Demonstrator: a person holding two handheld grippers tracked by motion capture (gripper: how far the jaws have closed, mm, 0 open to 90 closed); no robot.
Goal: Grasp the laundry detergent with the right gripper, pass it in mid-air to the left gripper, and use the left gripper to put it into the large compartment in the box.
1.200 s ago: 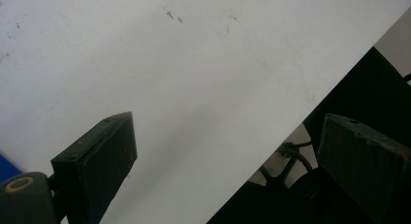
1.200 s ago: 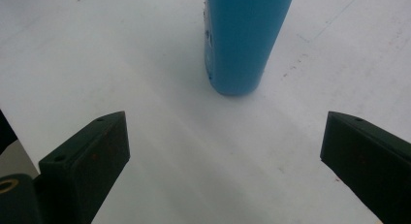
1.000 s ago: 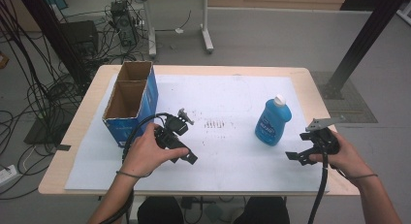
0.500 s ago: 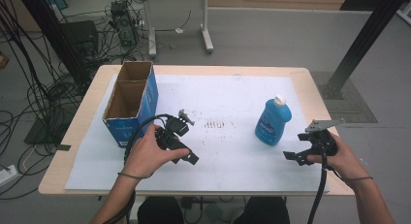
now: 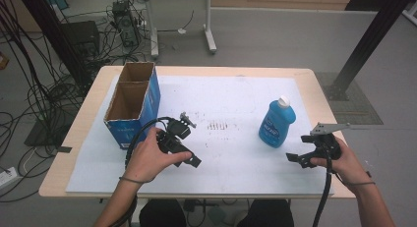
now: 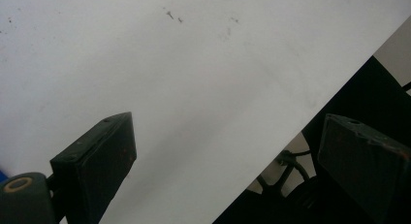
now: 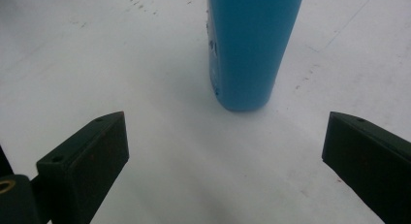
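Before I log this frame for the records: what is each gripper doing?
Left gripper: open, holding nothing.
Right gripper: open, empty, facing the upright blue plastic bottle.

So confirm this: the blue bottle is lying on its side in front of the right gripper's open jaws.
Wrong: the bottle stands upright, cap on top, as the high view shows. It is in front of the right gripper, whose jaws are open.

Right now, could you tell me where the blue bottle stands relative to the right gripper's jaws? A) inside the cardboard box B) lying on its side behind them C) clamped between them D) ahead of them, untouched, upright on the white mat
D: in the right gripper view the blue bottle stands upright on the white mat, beyond the wide-open jaws of the right gripper, touching neither.
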